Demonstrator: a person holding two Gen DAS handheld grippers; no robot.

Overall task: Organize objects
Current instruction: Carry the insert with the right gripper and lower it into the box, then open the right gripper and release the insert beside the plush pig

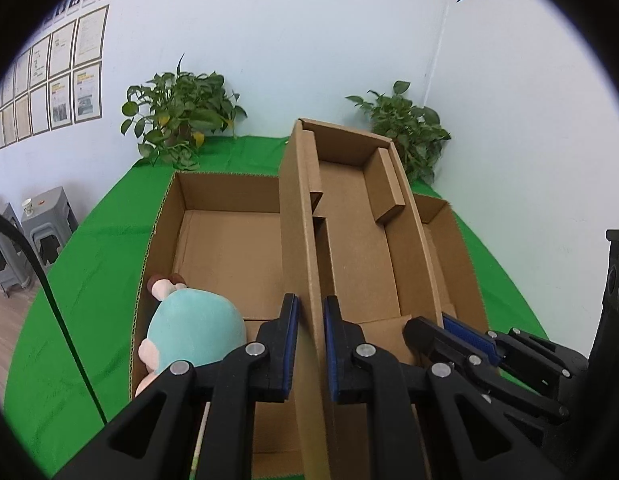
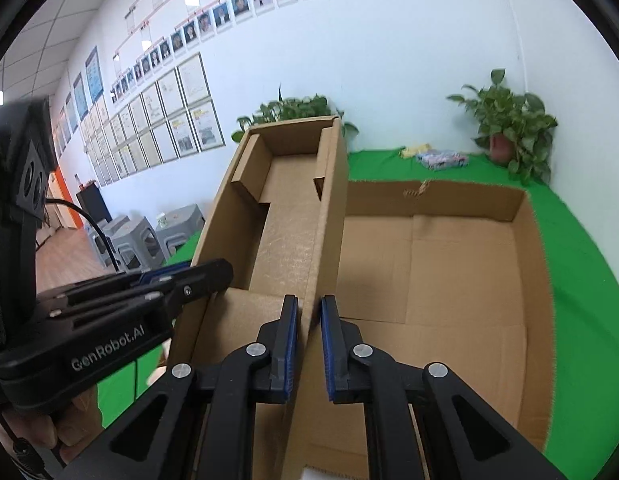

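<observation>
left tongs [image 1: 311, 344] clamp lid [image 1: 349, 216] wall | right tongs [image 2: 309, 344] likewise | plush [image 1: 193, 328] beside

Narrow open cardboard tray [image 1: 357, 240] tilted above the large open cardboard box [image 1: 229, 248]; teal plush toy [image 1: 193, 332] in the box's near-left corner

Mostly matt cardboard, black plastic, green cloth.

Inner carton [image 1: 349, 216] & big outer carton [image 1: 225, 240]: raw brown corrugated cardboard, matt, fluted cut edges, slightly fibrous face. Left gripper [image 1: 311, 344] & right gripper [image 2: 309, 344]: black plastic, semi-matt, w/ shiny metal rivets & blue ribbed rubbery-looking pads; each clamps a wall of the inner carton. Plush toy [image 1: 193, 328]: soft fuzzy fabric, teal & pink. Table cover [image 1: 85, 280]: green cloth, matt, felt-like nap. Stools [image 1: 49, 224]: grey plastic, smooth. Wall [image 1: 309, 40]: painted, matt. Floor [image 2: 69, 256]: wood-look, slight sheen.
</observation>
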